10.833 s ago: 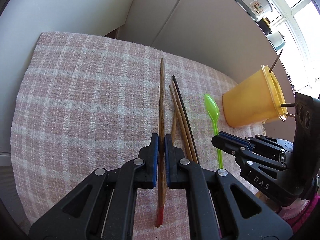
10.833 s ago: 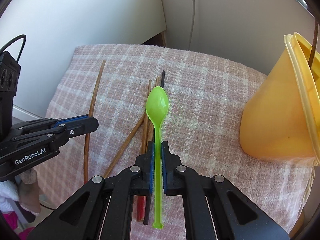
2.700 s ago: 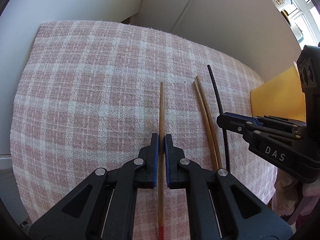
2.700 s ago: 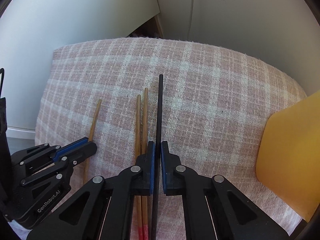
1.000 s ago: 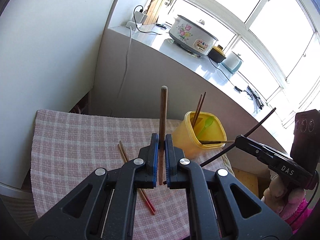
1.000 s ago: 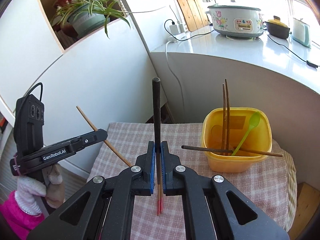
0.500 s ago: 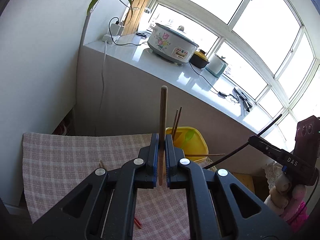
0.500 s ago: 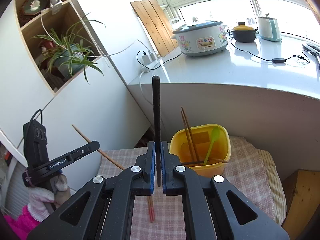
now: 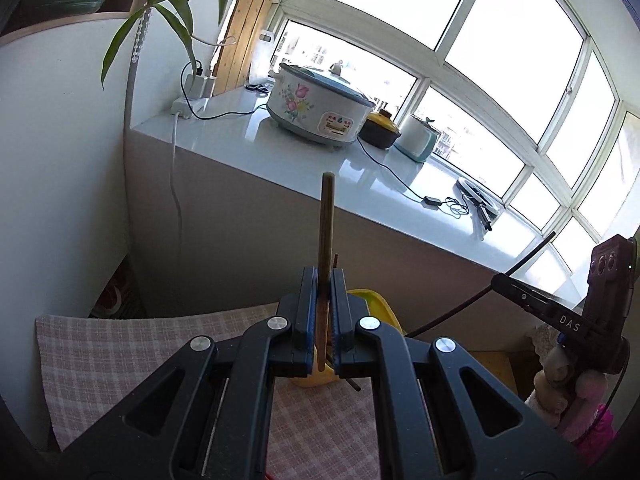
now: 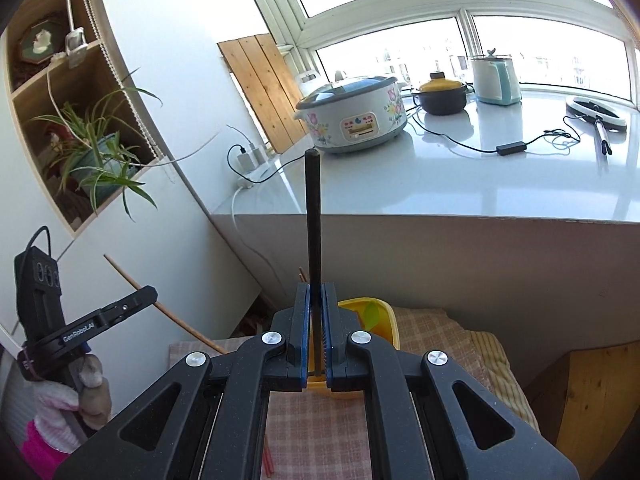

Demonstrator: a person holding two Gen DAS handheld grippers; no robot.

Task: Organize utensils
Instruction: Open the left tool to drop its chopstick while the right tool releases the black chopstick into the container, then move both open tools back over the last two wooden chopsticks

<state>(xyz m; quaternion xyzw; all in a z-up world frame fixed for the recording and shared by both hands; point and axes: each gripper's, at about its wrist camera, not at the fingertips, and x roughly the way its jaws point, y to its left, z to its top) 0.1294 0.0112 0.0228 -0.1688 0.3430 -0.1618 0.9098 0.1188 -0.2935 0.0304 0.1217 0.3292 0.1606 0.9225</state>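
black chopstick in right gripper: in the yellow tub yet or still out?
Out. The black chopstick is clamped in the shut right gripper, pointing up, above the yellow tub, not inside it.

1. Left wrist camera is sitting behind its own fingers (image 9: pixel 306 320), looking forward and slightly down over the bench (image 9: pixel 120 352) toward the windowsill (image 9: pixel 280 148).
2. Right wrist camera is facing likewise.
3. Both are sharing the yellow container (image 10: pixel 384 320), rice cooker (image 9: pixel 316 110) and each other's gripper.
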